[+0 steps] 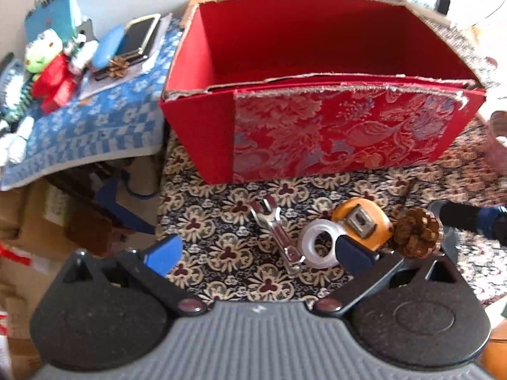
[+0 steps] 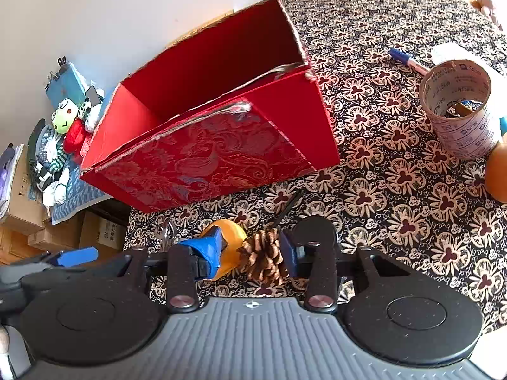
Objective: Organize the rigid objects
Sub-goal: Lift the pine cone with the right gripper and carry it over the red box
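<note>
An open red brocade box (image 1: 317, 133) stands on the patterned cloth; it also shows in the right wrist view (image 2: 206, 158). In front of it lie a metal nail clipper (image 1: 279, 234), a white plastic ring (image 1: 320, 243), an orange tape measure (image 1: 358, 221) and a pine cone (image 1: 416, 232). My left gripper (image 1: 256, 253) is open, its jaws wide apart over the clipper and ring. My right gripper (image 2: 253, 248) has its fingers on both sides of the pine cone (image 2: 264, 256), closed to about its width. The tape measure (image 2: 229, 247) sits just left of the cone.
A roll of packing tape (image 2: 459, 107), a blue pen (image 2: 408, 60) and an orange ball (image 2: 497, 171) lie to the right on the cloth. Left of the table are plush toys (image 1: 50, 69), a phone (image 1: 139, 36) on a blue cloth, and cardboard boxes (image 2: 31, 215) below.
</note>
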